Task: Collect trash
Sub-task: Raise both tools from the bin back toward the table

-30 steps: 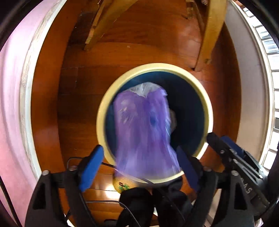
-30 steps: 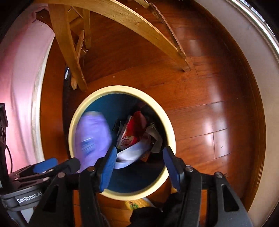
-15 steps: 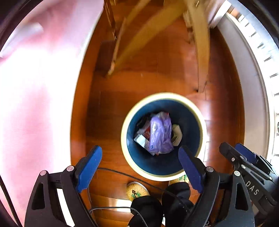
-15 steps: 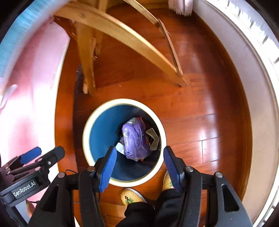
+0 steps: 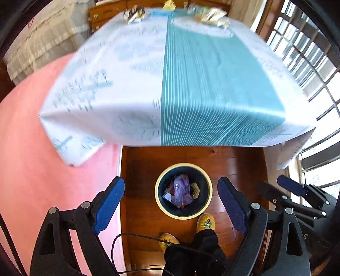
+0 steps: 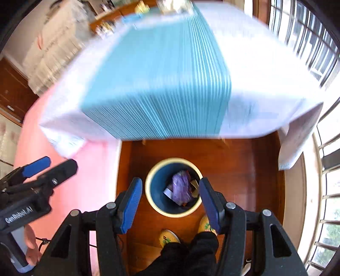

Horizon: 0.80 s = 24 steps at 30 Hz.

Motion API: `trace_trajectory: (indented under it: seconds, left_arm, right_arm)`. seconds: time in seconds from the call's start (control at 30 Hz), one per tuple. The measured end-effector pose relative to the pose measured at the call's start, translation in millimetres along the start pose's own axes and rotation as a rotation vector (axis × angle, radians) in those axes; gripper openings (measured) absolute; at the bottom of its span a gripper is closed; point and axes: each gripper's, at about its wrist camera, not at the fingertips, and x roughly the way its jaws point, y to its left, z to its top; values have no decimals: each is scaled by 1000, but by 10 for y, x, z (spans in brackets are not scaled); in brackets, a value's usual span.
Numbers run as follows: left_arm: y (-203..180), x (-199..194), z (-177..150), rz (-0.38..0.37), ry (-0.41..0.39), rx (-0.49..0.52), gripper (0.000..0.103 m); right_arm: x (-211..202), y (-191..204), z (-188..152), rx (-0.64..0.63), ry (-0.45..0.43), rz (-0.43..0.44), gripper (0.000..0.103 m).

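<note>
Both grippers spread and empty above the bin.
Left gripper and right gripper grasp nothing; purple bag lies inside bin.

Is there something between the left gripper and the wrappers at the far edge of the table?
Nothing visible. The left gripper is open and empty, and only bare tablecloth lies before the wrappers.

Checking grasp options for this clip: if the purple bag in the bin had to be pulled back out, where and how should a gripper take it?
Judgement: grip the purple bag at its upper, bunched end, coming straight down through the bin's open mouth. It lies on top of the other trash, and the rim blocks any sideways approach.
</note>
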Motion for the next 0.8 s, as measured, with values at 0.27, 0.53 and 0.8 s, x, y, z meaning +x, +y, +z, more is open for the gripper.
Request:
trace_trajectory:
  seconds: [0.27,0.53,0.8]
  left_arm:
    - [28,-1134,522,-47,-141,32,88]
    - [31,-1847,1163,-6,-334,12,88]
    - [-2,-1740,1903,13,-344,-38,88]
  right_arm:
    - [-1093,411,589,-94,-175,9,56]
    - [-1877,608,1219,-192,-409,-103,56]
    - [-1772,302,2122,-178,-410,-64,56]
